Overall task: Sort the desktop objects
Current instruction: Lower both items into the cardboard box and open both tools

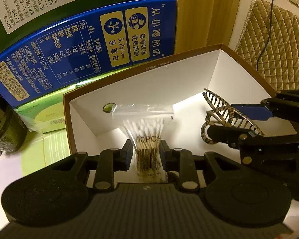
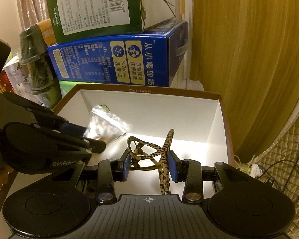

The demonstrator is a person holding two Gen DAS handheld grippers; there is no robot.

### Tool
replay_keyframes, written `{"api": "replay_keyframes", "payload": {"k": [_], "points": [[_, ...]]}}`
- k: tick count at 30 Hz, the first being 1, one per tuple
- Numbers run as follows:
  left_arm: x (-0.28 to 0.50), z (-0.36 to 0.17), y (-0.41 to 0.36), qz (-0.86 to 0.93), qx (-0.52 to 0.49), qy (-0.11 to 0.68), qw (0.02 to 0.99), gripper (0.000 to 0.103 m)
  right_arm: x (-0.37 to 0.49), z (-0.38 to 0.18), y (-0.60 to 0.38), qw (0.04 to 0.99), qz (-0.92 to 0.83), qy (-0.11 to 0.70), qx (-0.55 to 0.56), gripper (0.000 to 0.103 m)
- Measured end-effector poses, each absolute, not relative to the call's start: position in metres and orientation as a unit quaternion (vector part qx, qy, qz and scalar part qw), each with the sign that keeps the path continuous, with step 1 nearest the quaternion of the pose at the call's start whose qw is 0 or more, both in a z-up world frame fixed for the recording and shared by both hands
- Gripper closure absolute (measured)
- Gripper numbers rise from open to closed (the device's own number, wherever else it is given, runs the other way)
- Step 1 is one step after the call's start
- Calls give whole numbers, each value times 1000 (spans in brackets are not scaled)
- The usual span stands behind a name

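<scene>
A white open box with a brown rim (image 1: 143, 69) (image 2: 153, 107) lies in front of both grippers. My left gripper (image 1: 146, 154) is shut on a clear bag of cotton swabs (image 1: 146, 131) and holds it over the box's inside; the bag also shows in the right wrist view (image 2: 104, 126). My right gripper (image 2: 150, 166) is shut on a leopard-print hair claw clip (image 2: 149, 151) and holds it over the right part of the box. The clip (image 1: 227, 113) and the right gripper (image 1: 243, 123) also show in the left wrist view.
Behind the box stand a blue milk carton (image 1: 79, 47) (image 2: 121, 59) with a green carton (image 2: 95, 8) on top, and a green pack (image 1: 43, 115) below. A dark wrapped jar (image 2: 35, 63) is at the left. A quilted chair (image 1: 279, 45) and a cable are at the right.
</scene>
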State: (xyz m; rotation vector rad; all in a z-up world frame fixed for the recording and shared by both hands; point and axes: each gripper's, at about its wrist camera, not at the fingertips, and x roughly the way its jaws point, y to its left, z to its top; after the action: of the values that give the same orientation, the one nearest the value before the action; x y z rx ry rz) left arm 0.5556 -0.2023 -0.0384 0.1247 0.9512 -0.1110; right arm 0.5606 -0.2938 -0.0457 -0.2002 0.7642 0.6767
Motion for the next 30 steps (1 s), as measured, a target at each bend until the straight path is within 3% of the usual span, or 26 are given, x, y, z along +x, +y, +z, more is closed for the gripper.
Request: {"api": "replay_keyframes", "payload": {"k": [6,17,19,21,23,30], "points": [[557,-39,-204,-64,58,450,889,66,563,-49,-293,867,320,369,-96,67],[558,-36,-204,-67,55,448,890,61,566,-53,-292,870,323,357,-108,67],[557,-35,-204,-65,60,446,891,57,566,-53,-294,870,324,358,-104,67],[555,-34,-204,-55,66,443,892,45,564,-52,-298,869,326,360,-97,67],[553,-33,-201,-60,60,445,892,45,561,-50,-302,867,330,362,-89,67],[535,-21,-199,-70,51,437,895,42,545,-36,-310,869,335,355,-80,50]]}}
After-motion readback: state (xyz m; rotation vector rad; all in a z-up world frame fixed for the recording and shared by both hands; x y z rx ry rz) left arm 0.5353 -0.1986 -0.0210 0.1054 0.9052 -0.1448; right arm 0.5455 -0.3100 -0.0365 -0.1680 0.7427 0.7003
